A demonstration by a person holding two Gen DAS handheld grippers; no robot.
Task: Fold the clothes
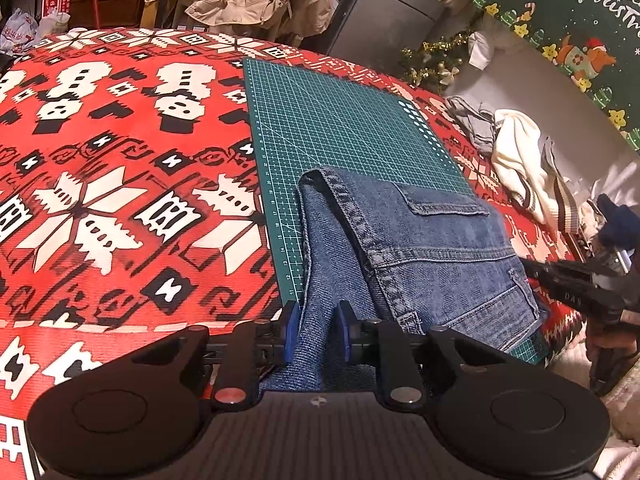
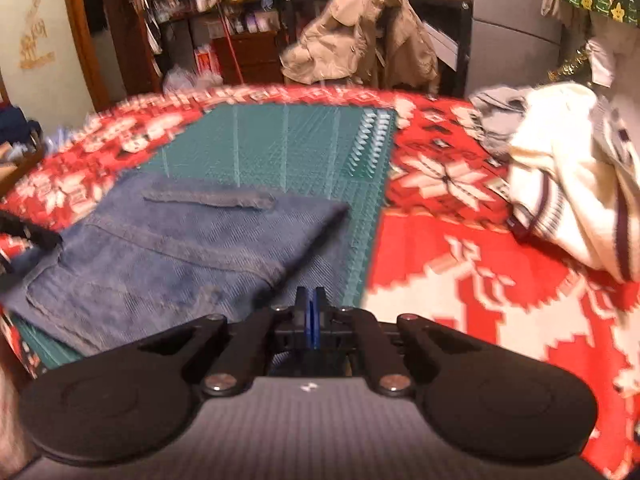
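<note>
A pair of blue jeans (image 1: 420, 248) lies folded on a green cutting mat (image 1: 328, 120), pocket side up. My left gripper (image 1: 317, 326) is at the jeans' near left edge, its blue pads pressed on a fold of denim that fills the gap between them. In the blurred right wrist view the jeans (image 2: 160, 248) lie left of my right gripper (image 2: 311, 306), whose pads are shut together with nothing between them, over the near part of the mat (image 2: 280, 140). The left wrist view shows that right gripper (image 1: 532, 270) as a black shape at the jeans' right edge.
A red and white patterned cloth (image 1: 120, 200) covers the surface. A pile with a cream sweater (image 2: 560, 184) and a grey garment (image 1: 472, 120) sits on the right. Beyond the far edge a beige coat (image 2: 360, 32) hangs over a chair.
</note>
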